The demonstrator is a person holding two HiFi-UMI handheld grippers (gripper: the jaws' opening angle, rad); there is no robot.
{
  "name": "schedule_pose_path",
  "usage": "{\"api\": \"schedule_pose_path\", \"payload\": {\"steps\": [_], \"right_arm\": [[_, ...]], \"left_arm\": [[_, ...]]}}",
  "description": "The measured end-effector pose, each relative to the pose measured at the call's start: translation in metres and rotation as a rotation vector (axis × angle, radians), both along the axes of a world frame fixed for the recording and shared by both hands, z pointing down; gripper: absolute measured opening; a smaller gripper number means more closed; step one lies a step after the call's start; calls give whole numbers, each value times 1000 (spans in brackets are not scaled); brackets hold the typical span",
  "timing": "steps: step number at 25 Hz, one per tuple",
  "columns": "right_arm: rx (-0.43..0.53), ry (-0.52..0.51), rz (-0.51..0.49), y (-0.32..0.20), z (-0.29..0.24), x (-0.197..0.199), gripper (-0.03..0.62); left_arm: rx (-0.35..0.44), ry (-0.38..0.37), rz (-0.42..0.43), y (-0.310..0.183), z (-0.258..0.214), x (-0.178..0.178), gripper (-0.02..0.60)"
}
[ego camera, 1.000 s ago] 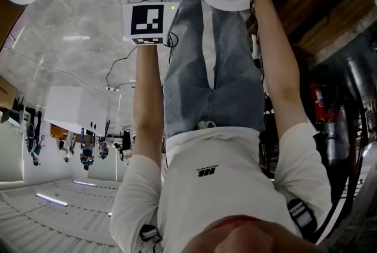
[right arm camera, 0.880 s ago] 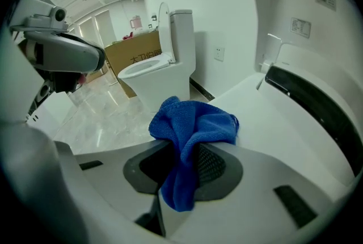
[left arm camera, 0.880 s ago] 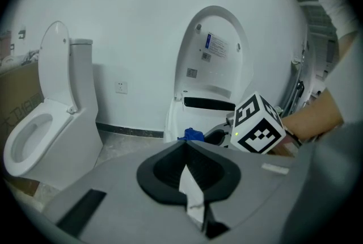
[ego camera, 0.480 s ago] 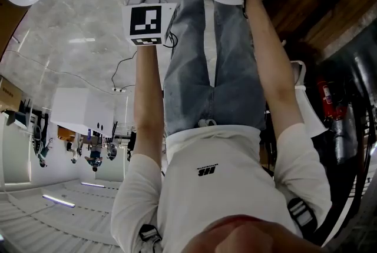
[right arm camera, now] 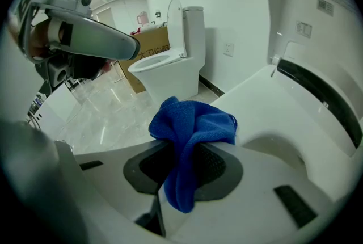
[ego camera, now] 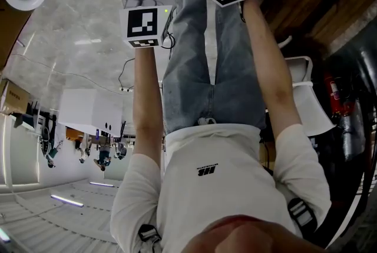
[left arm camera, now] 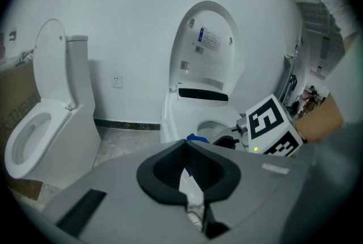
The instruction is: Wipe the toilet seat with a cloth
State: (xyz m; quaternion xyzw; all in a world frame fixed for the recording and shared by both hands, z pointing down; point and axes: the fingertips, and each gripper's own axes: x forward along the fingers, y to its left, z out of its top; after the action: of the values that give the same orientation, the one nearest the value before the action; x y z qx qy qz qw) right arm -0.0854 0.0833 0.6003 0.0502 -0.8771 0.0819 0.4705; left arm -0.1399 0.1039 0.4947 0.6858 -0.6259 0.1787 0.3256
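Cloth (right arm camera: 191,123) bunched in right gripper (right arm camera: 182,152), jaws clamped on it; in the last second this gripper swung toward 11 o'clock in head view, so cloth is now near toilet seat (right arm camera: 266,104) at its 3 o'clock, wipe probably next; left gripper (left arm camera: 186,149) jaws together, empty

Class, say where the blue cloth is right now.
The cloth sits mid-frame in the right gripper view, clamped by the right gripper, with the toilet seat just to its right.
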Motion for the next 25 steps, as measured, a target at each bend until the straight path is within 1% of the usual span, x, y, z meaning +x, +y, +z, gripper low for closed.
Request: {"api": "schedule_pose_path", "payload": {"steps": [7,18,25], "right_arm": [[-23,4,14,24,2,8,91],[-68,11,45,59,4,29,91],[-86,17,58,76,2,52,91]], "left_arm": [[-14,5,29,7,3,2,9],[-29,11,77,15,6,18,8],[-36,8,110,15,6,37,8]]}}
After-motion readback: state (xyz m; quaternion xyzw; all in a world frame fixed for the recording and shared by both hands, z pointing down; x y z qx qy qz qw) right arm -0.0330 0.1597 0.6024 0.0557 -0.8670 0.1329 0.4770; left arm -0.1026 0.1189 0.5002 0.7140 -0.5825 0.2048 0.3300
